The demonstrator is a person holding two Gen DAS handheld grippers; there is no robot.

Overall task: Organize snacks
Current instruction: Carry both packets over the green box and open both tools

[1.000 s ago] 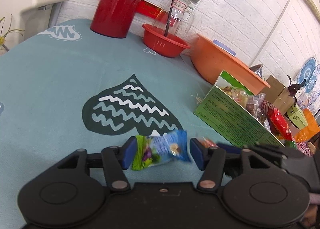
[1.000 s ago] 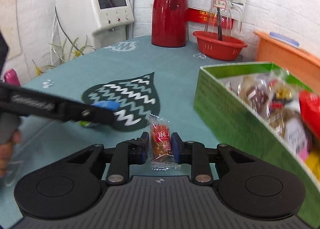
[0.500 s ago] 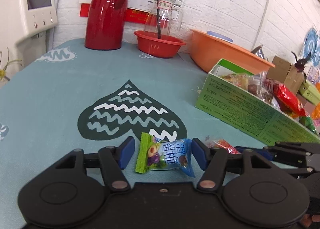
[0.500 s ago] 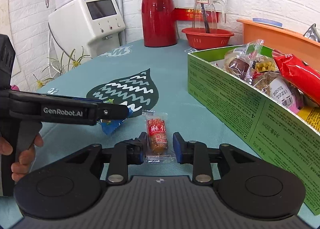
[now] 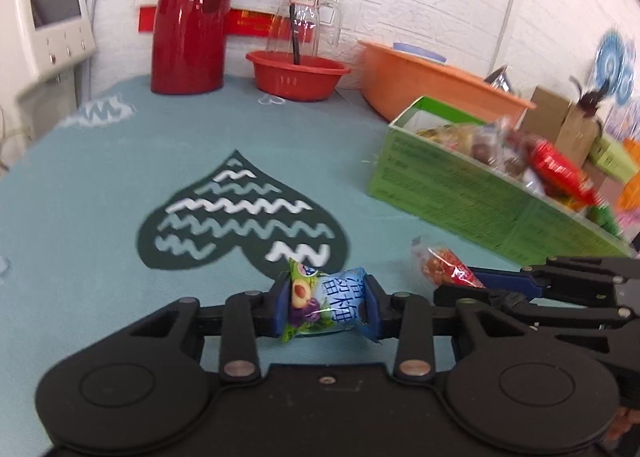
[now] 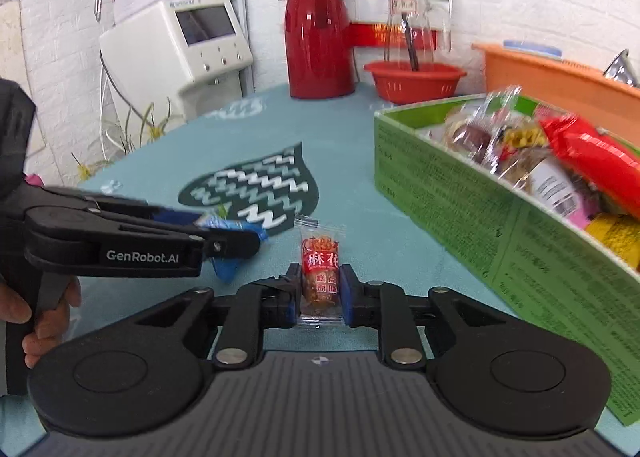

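Observation:
My left gripper (image 5: 326, 307) is shut on a blue and green candy packet (image 5: 324, 307), held just over the teal tablecloth. My right gripper (image 6: 320, 289) is shut on a clear packet with a red and brown snack (image 6: 320, 277). That snack also shows in the left wrist view (image 5: 444, 267), with the right gripper's fingers behind it. The left gripper shows in the right wrist view (image 6: 236, 243), left of the red snack. A green box (image 6: 460, 209) full of several snacks stands to the right; it also shows in the left wrist view (image 5: 460, 197).
A red thermos (image 5: 188, 17), a red basket (image 5: 298, 73) with a glass jug, and an orange basin (image 5: 424, 77) stand along the far wall. A white appliance (image 6: 180, 45) stands at the left. A dark heart print (image 5: 240, 217) marks the cloth.
Both grippers have closed on their packets: the left on the blue and green candy, the right on the red snack. Both packets have come slightly up off the cloth.

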